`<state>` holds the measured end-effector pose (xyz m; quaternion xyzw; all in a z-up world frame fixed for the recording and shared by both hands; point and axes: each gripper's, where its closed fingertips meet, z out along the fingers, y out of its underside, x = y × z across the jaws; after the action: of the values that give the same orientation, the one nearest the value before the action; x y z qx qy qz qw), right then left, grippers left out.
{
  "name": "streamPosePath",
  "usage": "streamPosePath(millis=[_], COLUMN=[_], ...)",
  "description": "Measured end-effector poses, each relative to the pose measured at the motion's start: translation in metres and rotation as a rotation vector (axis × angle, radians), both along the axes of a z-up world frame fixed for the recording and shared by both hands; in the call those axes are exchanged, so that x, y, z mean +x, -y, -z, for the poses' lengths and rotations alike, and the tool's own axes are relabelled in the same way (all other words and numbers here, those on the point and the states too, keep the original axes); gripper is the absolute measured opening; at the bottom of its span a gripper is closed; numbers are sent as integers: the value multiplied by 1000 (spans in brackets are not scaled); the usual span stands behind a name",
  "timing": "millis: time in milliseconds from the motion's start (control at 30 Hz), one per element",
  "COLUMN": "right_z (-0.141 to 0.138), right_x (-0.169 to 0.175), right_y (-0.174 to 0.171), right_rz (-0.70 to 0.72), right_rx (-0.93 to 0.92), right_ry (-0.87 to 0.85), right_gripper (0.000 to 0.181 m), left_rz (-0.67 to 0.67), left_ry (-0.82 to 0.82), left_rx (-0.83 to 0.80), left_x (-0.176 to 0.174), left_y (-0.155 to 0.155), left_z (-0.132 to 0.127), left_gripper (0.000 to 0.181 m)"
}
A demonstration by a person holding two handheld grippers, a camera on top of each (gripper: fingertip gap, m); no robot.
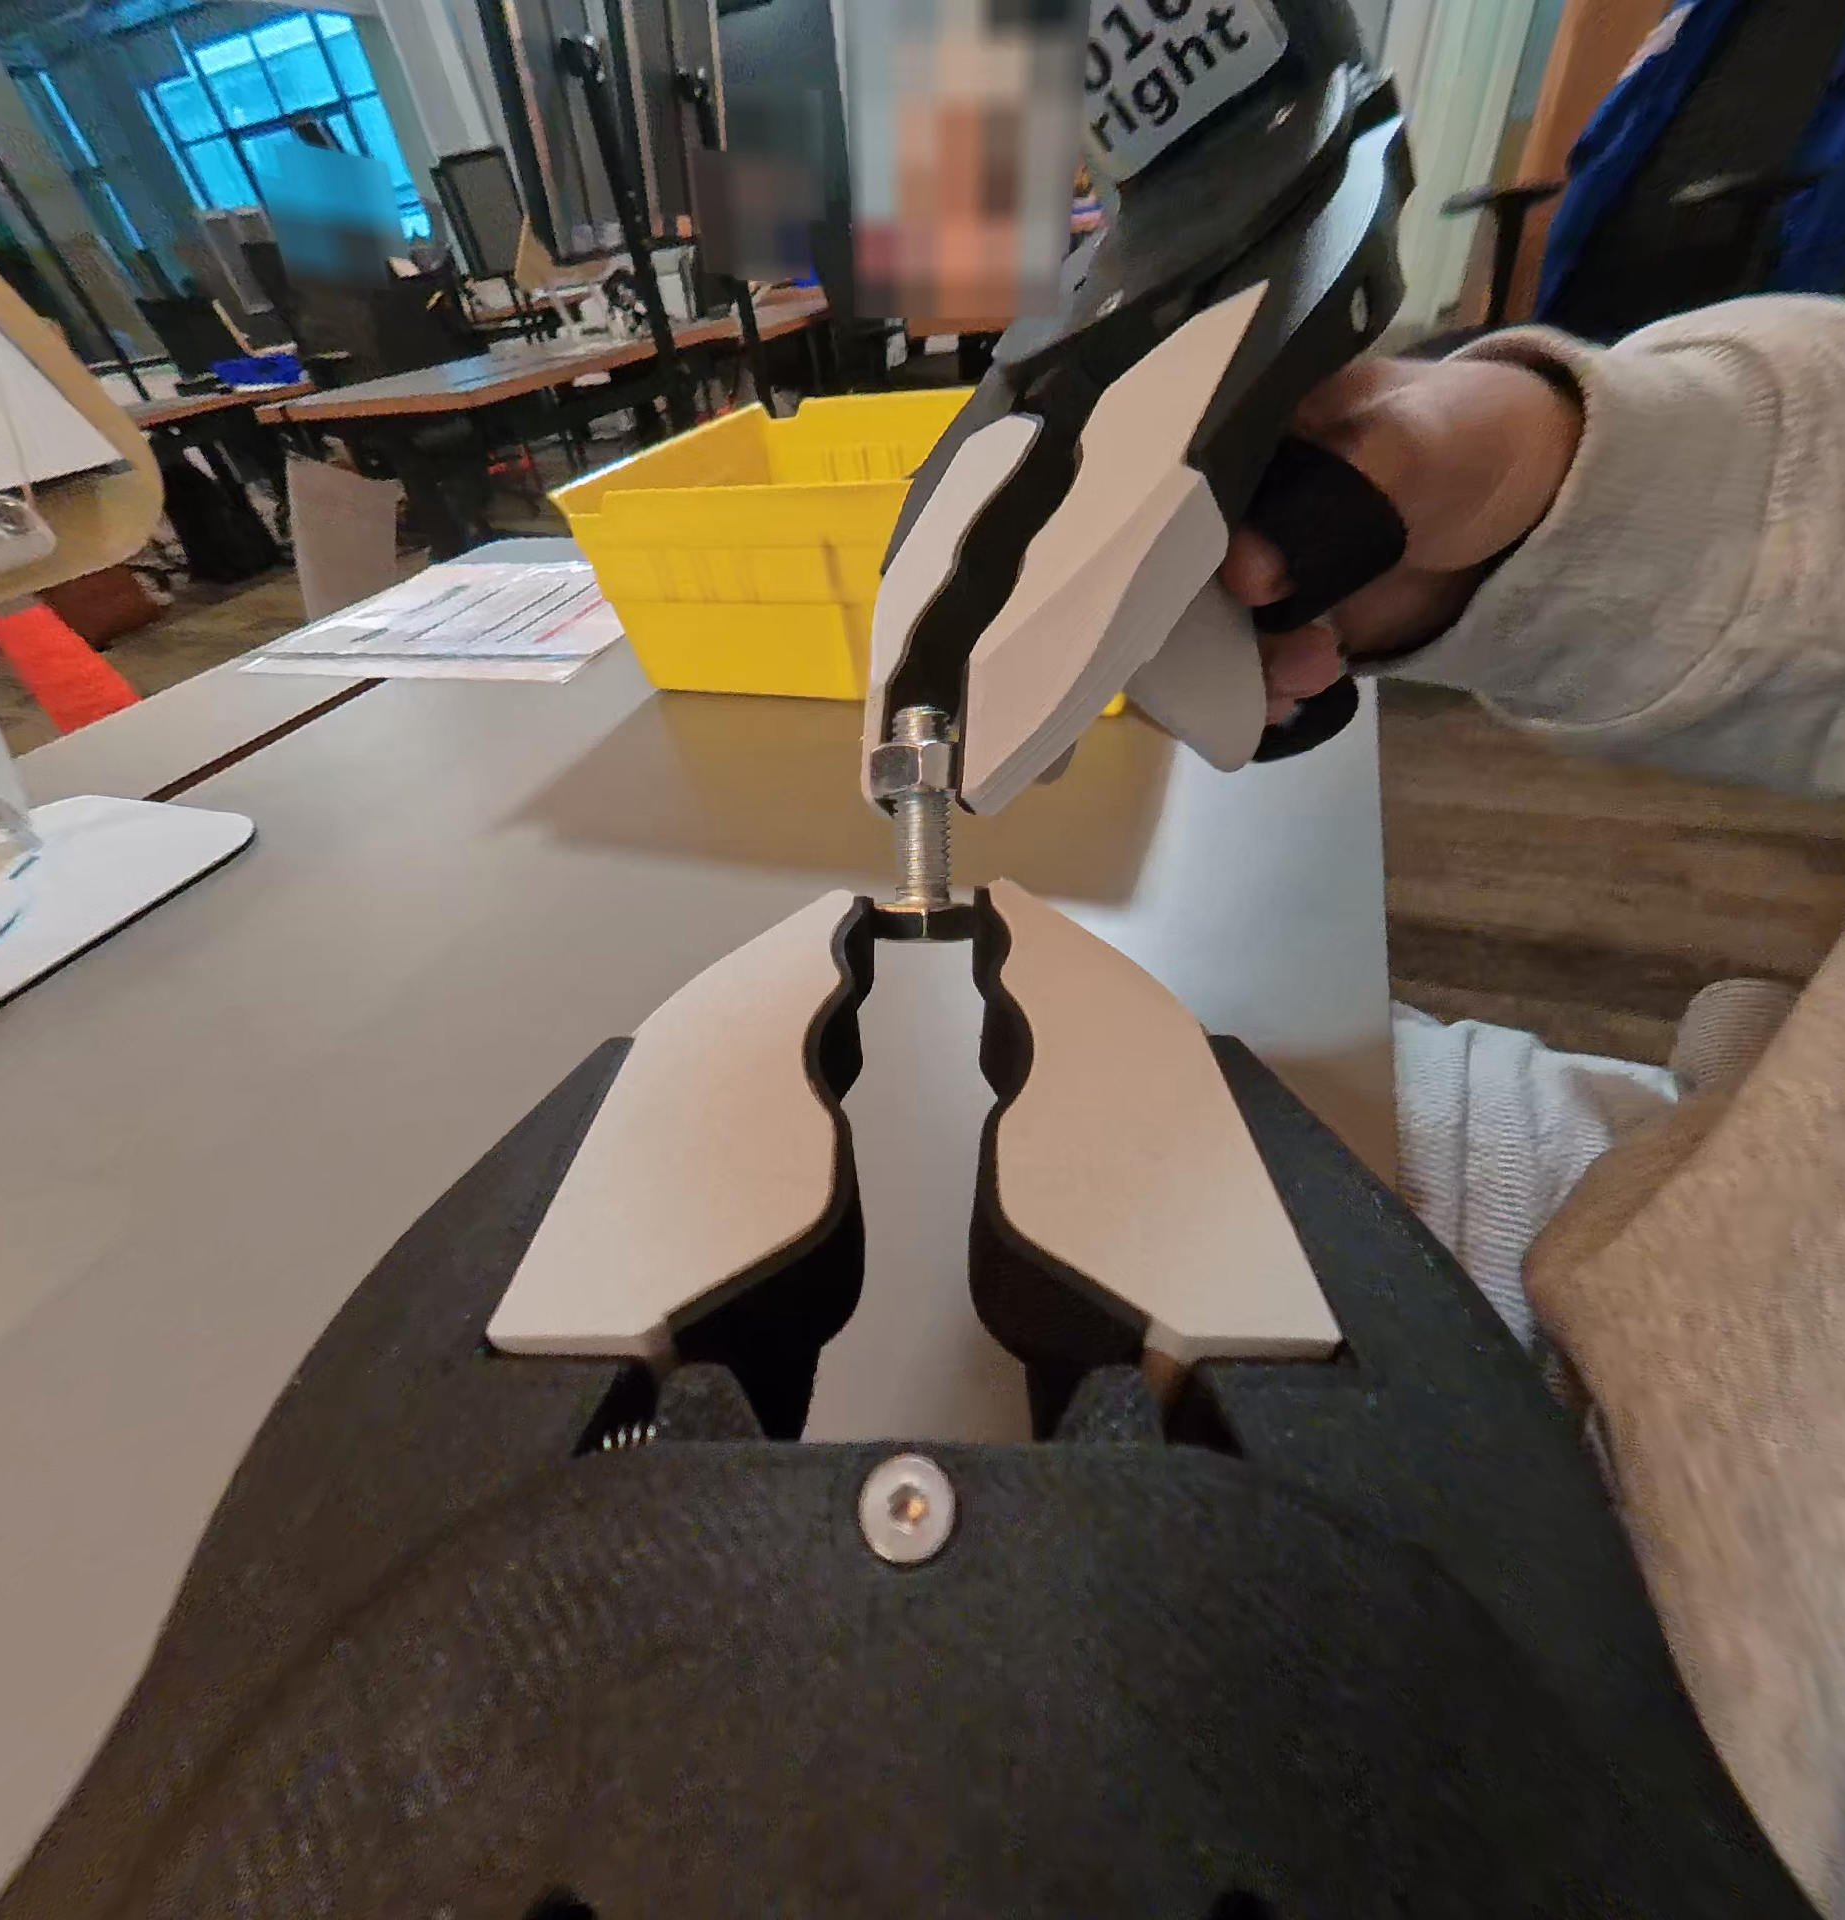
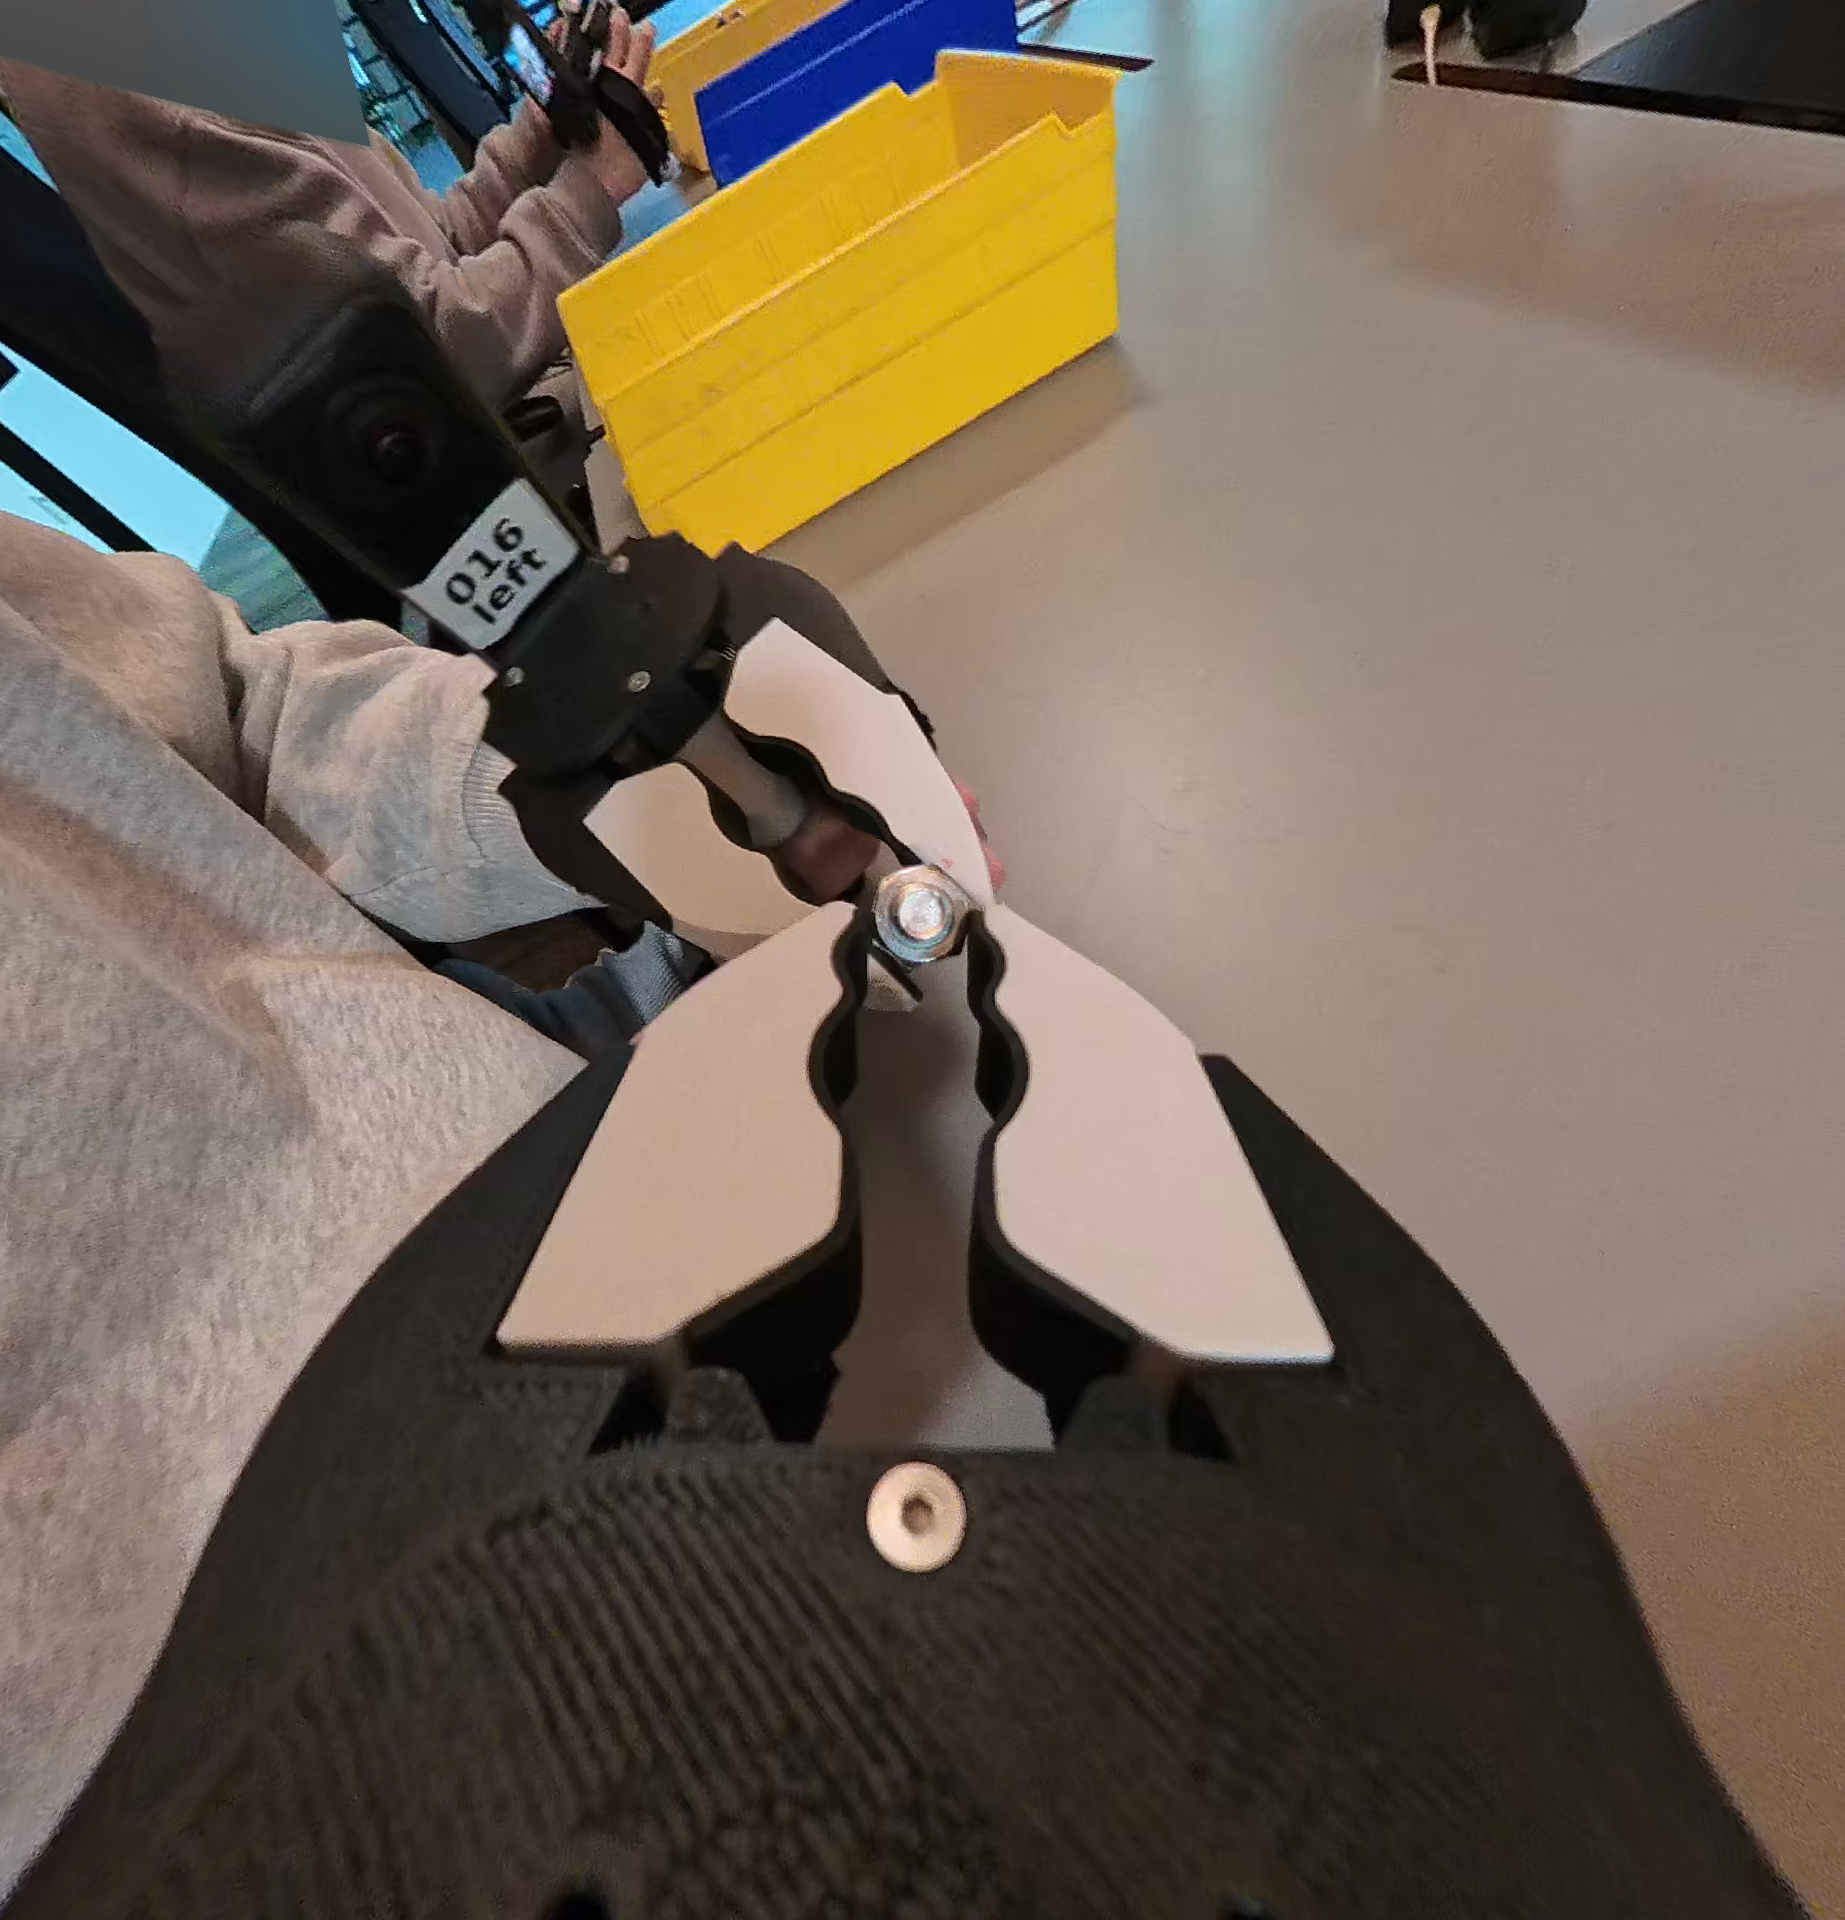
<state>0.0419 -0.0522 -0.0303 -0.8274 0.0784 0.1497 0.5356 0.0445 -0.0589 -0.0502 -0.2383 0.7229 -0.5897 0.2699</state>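
In the left wrist view my left gripper (image 1: 923, 916) is shut on the head of a silver bolt (image 1: 923, 857), whose threaded shaft points straight up above the grey table (image 1: 378, 987). My right gripper (image 1: 918, 771) comes down from above and is shut on a silver hex nut (image 1: 907, 767) sitting on the upper end of the bolt. In the right wrist view my right gripper (image 2: 920, 925) grips the nut (image 2: 920, 916) end-on. The left gripper (image 2: 887, 875) reaches in from the left beneath it. The bolt head is hidden there.
A yellow bin (image 1: 731, 582) stands on the table just behind the grippers; it also shows in the right wrist view (image 2: 845, 312) with a blue bin (image 2: 845, 83) behind. Papers (image 1: 450, 623) and a white stand base (image 1: 87, 873) lie left. A hand (image 1: 1417, 488) holds the right gripper.
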Motion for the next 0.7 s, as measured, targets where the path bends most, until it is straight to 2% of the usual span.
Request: streamPosePath(millis=[367, 700], right_z=[-11, -24], right_x=[-12, 2], right_y=[5, 6], right_rz=[-82, 0], right_rx=[14, 66], right_ry=[70, 141], right_gripper=[18, 26], left_rz=[153, 83], left_ry=[-100, -90], left_rx=[-196, -258], left_x=[-13, -4], left_y=[9, 0], left_z=[-11, -17], left_gripper=[20, 20])
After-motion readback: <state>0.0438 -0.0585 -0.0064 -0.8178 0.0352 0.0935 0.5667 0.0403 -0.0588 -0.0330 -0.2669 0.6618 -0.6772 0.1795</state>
